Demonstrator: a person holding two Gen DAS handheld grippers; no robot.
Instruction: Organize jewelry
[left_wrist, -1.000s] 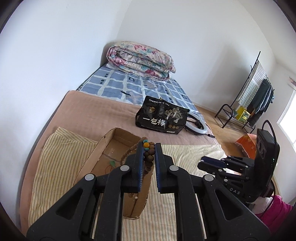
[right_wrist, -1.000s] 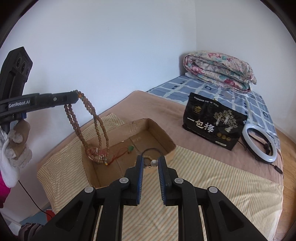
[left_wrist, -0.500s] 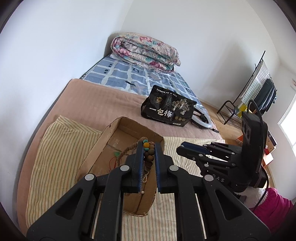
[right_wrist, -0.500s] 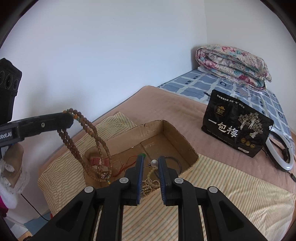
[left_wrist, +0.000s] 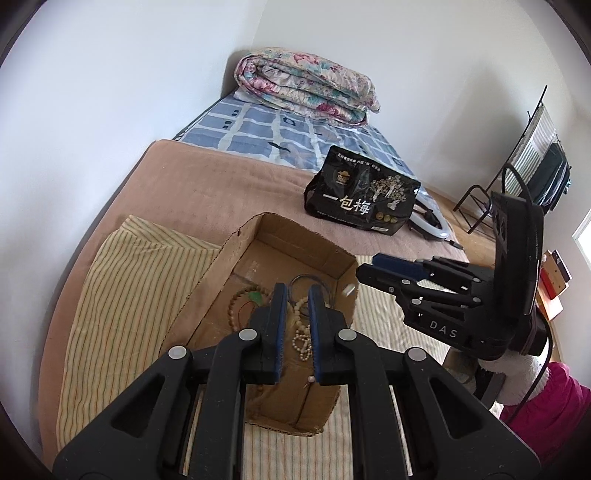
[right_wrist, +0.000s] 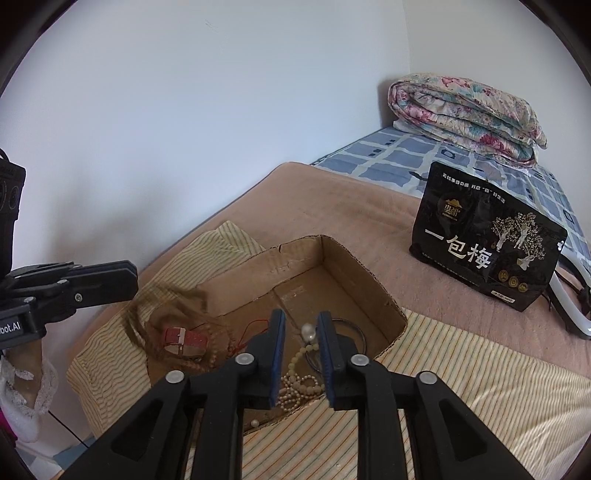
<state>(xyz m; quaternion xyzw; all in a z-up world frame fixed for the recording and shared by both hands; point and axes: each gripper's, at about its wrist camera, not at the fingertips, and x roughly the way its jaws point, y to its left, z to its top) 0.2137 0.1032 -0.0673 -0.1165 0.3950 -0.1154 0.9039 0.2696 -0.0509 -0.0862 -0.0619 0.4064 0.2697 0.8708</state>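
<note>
An open cardboard box (left_wrist: 303, 240) (right_wrist: 354, 266) lies on a striped cloth on the bed. It holds a cream bead strand (left_wrist: 301, 334) (right_wrist: 299, 380), a dark thin hoop (left_wrist: 301, 280) (right_wrist: 354, 332), a red watch (right_wrist: 184, 338) and a brown bead necklace (left_wrist: 236, 306), seen falling and blurred in the right wrist view (right_wrist: 173, 317). My left gripper (left_wrist: 295, 291) is open and empty above the box. My right gripper (right_wrist: 301, 325) is open above the box; a white pearl (right_wrist: 307, 332) falls between its fingers.
A black snack bag (left_wrist: 362, 192) (right_wrist: 484, 240) stands on the brown blanket behind the box, with a white ring light (left_wrist: 432, 225) beside it. A folded floral quilt (left_wrist: 306, 88) lies at the bed's head. A clothes rack (left_wrist: 532, 155) stands at the right.
Both grippers have opened. The brown bead necklace has dropped from the left gripper into the box, and the pearl strand has dropped from the right gripper.
</note>
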